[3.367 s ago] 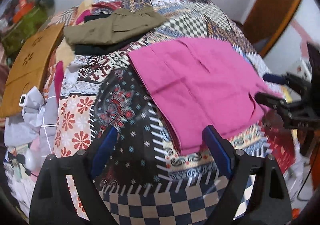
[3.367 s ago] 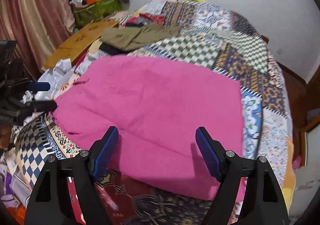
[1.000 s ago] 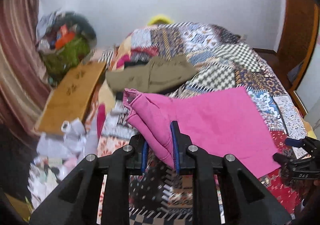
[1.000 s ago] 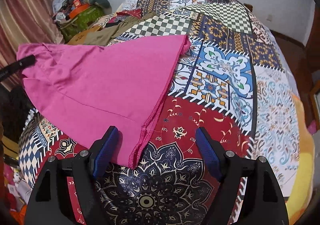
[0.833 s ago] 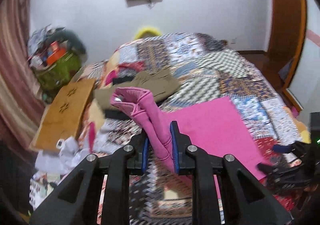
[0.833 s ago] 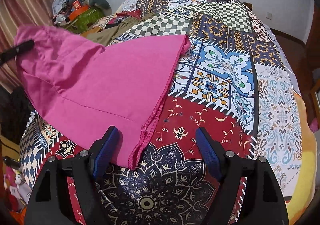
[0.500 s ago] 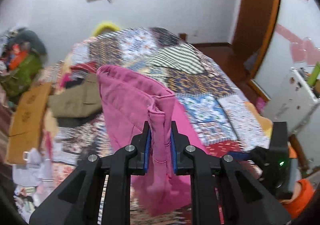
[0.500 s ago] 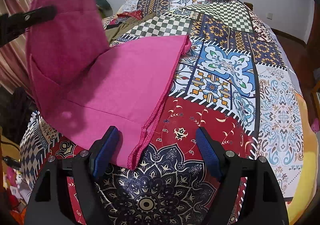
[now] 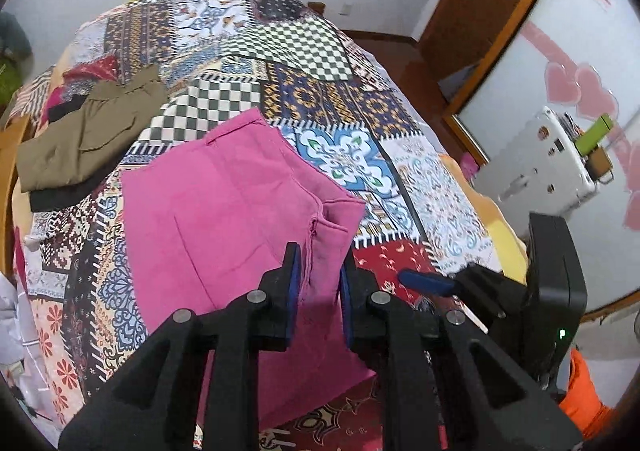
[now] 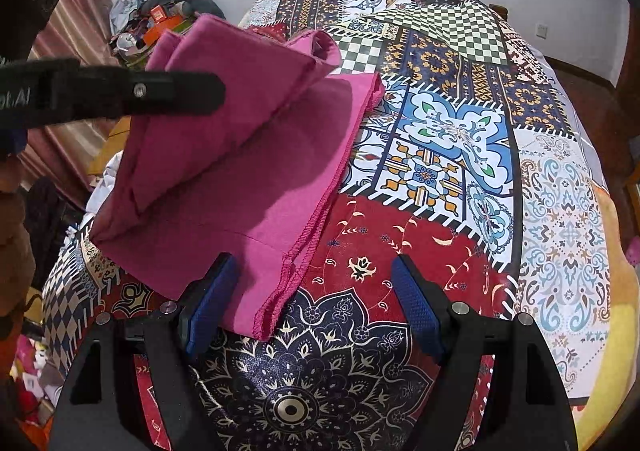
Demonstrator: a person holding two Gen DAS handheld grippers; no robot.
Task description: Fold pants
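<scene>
My left gripper (image 9: 316, 283) pinches the pink pants (image 9: 224, 211), lifting a fold over the quilted bed (image 10: 460, 155). My right gripper (image 10: 312, 303) gapes empty at their hem. Its lettering is unreadable.

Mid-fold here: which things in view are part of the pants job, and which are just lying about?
In the job:
- pink pants
- left gripper, shut on the pants' edge
- right gripper, open near the hem

Lying about:
- olive garment
- patchwork bedspread
- clutter pile by the wall
</scene>
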